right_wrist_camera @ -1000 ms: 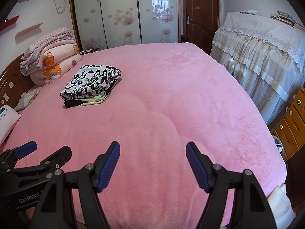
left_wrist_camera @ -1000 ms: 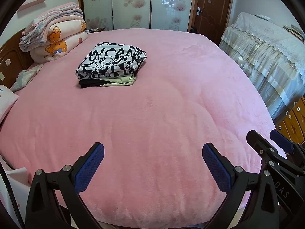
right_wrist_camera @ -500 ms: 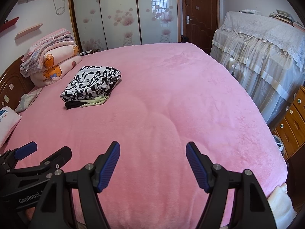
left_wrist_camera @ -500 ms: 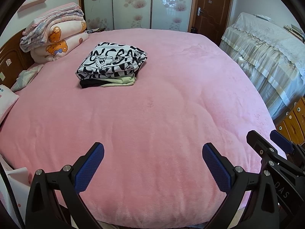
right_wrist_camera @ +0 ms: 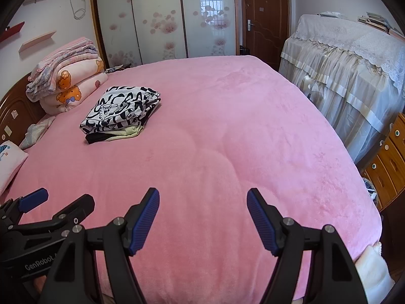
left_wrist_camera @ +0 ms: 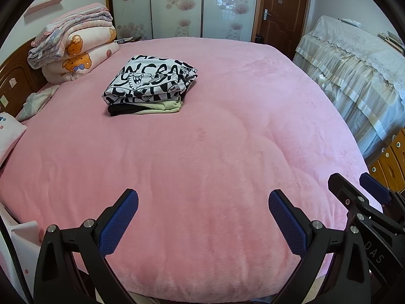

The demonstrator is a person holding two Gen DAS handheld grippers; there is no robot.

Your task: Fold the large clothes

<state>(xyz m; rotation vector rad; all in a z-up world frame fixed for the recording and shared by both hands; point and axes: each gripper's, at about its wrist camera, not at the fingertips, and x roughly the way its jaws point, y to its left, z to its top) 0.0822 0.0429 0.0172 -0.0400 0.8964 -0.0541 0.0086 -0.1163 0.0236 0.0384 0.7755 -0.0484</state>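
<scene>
A stack of folded clothes (left_wrist_camera: 149, 86) lies on the far left part of the pink bed (left_wrist_camera: 215, 157). Its top piece is black-and-white printed, with a pale yellow and a black piece beneath. It also shows in the right wrist view (right_wrist_camera: 119, 114). My left gripper (left_wrist_camera: 202, 217) is open and empty above the bed's near edge. My right gripper (right_wrist_camera: 202, 217) is open and empty beside it, over the same edge. The right gripper shows at the right of the left wrist view (left_wrist_camera: 364, 202), and the left gripper shows at the left of the right wrist view (right_wrist_camera: 50, 207).
Folded quilts (left_wrist_camera: 76, 50) are piled at the wooden headboard (left_wrist_camera: 12, 83) on the left, with a pillow (left_wrist_camera: 7, 136) nearer. A lace-covered piece of furniture (left_wrist_camera: 359, 71) and wooden drawers (left_wrist_camera: 389, 162) stand along the bed's right side. Sliding wardrobe doors (left_wrist_camera: 182, 5) and a brown door (left_wrist_camera: 283, 12) are behind.
Both grippers stay open and nearly still. The views have shifted only slightly.
</scene>
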